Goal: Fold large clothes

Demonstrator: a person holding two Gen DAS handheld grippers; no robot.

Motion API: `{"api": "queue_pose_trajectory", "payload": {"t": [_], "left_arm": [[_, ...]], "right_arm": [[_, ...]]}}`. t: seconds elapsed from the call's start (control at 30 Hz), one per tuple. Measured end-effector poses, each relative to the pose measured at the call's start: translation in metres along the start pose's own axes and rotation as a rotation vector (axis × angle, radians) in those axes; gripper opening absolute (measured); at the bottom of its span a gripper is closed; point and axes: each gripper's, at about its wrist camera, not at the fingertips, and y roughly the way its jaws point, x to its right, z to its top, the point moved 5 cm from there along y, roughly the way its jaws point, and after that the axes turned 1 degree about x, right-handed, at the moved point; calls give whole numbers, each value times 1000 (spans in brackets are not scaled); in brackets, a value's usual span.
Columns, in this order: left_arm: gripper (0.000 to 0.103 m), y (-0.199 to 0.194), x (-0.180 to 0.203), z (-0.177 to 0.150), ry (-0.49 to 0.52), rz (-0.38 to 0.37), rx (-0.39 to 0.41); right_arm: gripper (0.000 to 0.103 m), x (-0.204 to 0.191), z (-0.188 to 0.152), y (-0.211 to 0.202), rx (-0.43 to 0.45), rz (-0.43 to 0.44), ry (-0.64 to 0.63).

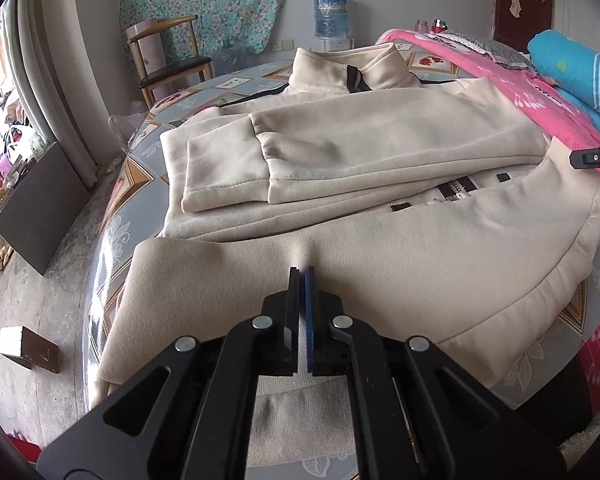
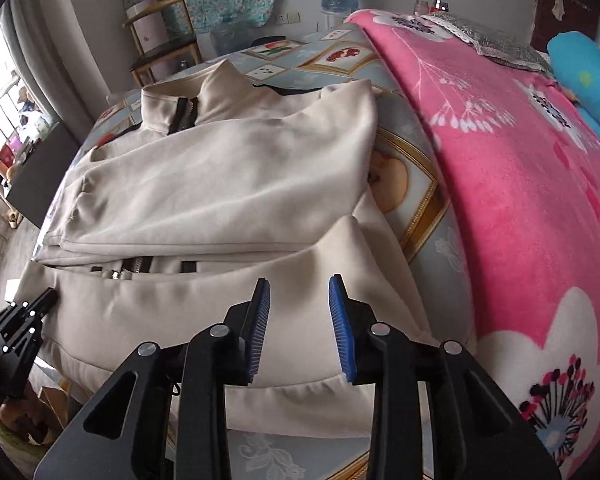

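Observation:
A large cream zip jacket [image 1: 340, 152] lies on the patterned bed cover, collar at the far end, both sleeves folded across its chest. Its bottom part is folded up toward the zip. My left gripper [image 1: 302, 276] is shut on this folded cream fabric, which puckers at the fingertips. In the right wrist view the jacket [image 2: 228, 184] fills the middle, and my right gripper [image 2: 300, 292] is open and empty just above the folded hem near its right corner. The left gripper [image 2: 24, 320] shows at the left edge there.
A pink flowered blanket [image 2: 520, 200] covers the bed's right side, with a blue pillow [image 1: 572, 68] behind it. A wooden chair [image 1: 168, 56] and a water bottle [image 1: 332, 12] stand by the far wall. A dark box [image 1: 30, 346] lies on the floor at left.

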Motion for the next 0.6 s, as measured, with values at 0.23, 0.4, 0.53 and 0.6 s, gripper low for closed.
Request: {"api": "queue_pose_trajectory", "payload": {"t": [0.23, 0.4, 0.53, 0.6], "left_arm": [[2, 0, 6, 0, 38, 48, -5], [2, -3, 7, 0, 50, 62, 9], [2, -19, 4, 14, 50, 79, 63], [2, -16, 4, 17, 57, 84, 53]], "right_arm": [[28, -15, -9, 35, -20, -35, -113], [4, -26, -4, 22, 46, -47, -151], [4, -20, 11, -2, 139, -19, -93], [4, -19, 12, 4, 142, -27, -91]]}}
